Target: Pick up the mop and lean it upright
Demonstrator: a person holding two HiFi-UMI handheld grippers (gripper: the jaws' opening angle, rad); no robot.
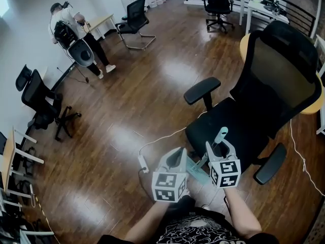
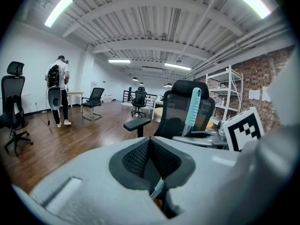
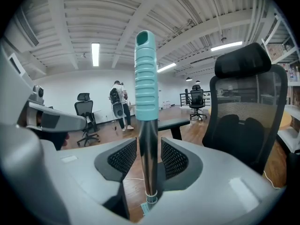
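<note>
The mop (image 3: pixel 147 130) has a polished, mirror-smooth metal shaft and a ribbed matt teal plastic grip (image 3: pixel 146 74). The right tongs (image 3: pixel 149 149) are matt grey plastic with black cross-hatched pads (image 3: pixel 174 159). The floor (image 1: pixel 152 85) is glossy dark wood.

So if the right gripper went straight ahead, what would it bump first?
The mop handle: it stands right between the right gripper's open fingers, not squeezed. Past it, probably the black chair's armrest, though how far off is hard to tell.
</note>
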